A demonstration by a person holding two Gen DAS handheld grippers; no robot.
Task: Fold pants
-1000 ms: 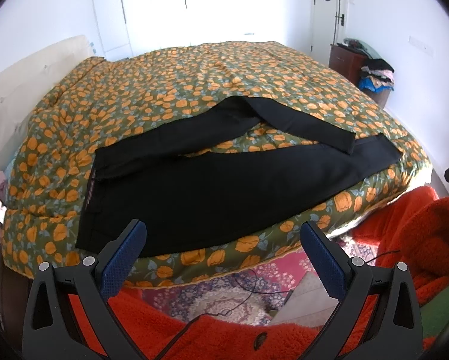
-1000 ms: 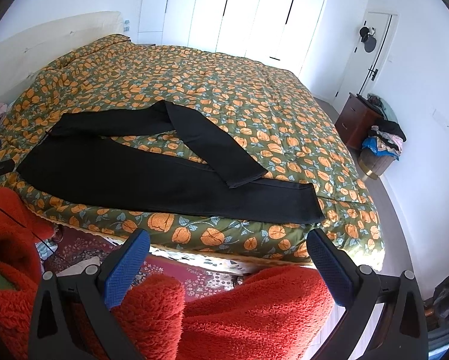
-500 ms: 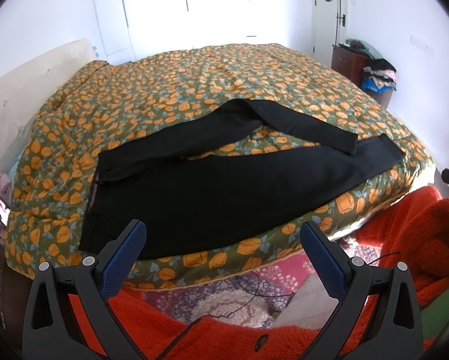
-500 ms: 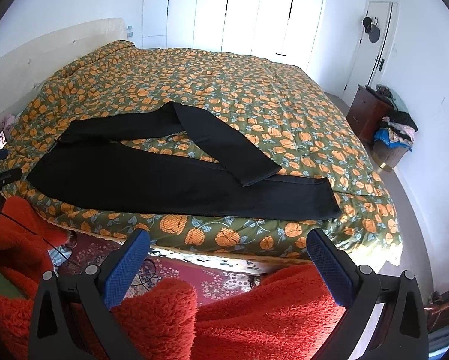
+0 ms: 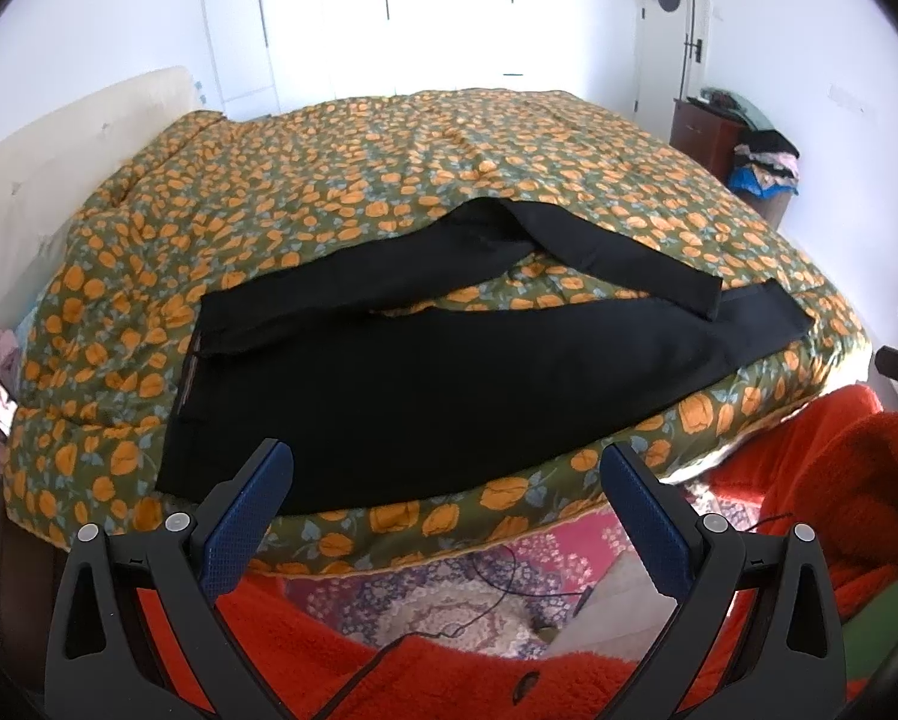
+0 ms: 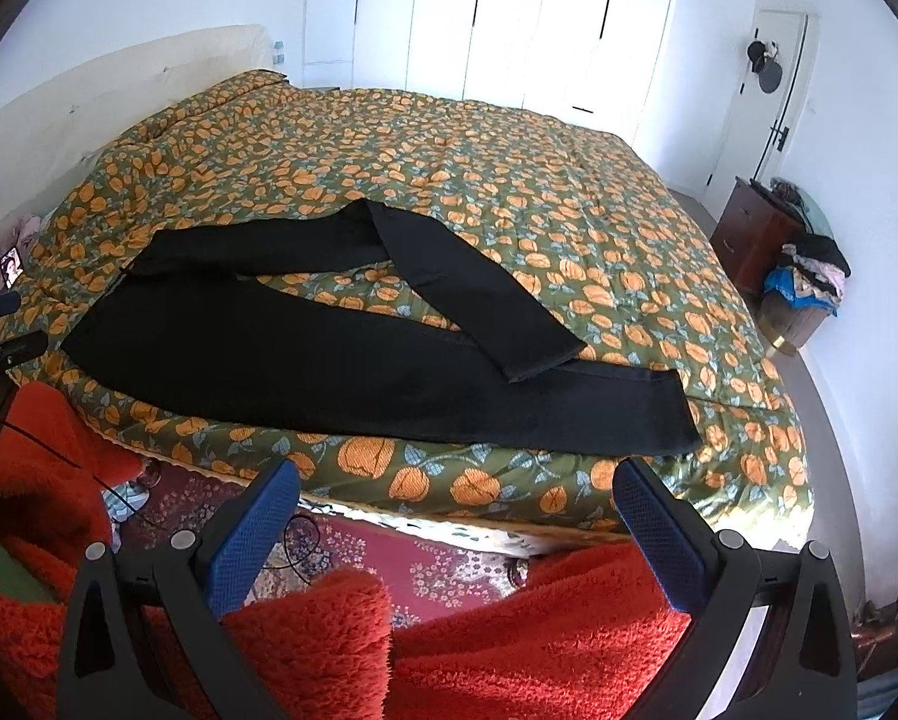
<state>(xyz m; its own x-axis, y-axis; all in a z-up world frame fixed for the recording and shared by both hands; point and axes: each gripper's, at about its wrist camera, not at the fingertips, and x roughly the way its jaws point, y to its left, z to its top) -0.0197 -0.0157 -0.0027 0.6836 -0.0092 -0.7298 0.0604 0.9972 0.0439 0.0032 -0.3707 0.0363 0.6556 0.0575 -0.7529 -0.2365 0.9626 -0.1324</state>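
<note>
Black pants (image 5: 437,372) lie flat along the near edge of a bed with an orange-flowered green quilt (image 5: 425,168), waistband at the left, one leg bent back over the other near the cuffs. The pants also show in the right wrist view (image 6: 341,360). My left gripper (image 5: 449,474) is open and empty, held back from the bed near the waist end. My right gripper (image 6: 457,489) is open and empty, back from the bed edge below the cuff end.
Red fleece clothing (image 6: 508,648) fills the foreground of both views. A patterned rug (image 5: 449,594) with a black cable lies on the floor by the bed. A dark wooden cabinet (image 6: 754,234) and a heap of clothes (image 6: 808,276) stand at the right wall. White wardrobe doors stand behind.
Both grippers have tilted and drawn slightly lower and back, so the bed sits a little higher in view. The pants have not moved. Both stay open.
</note>
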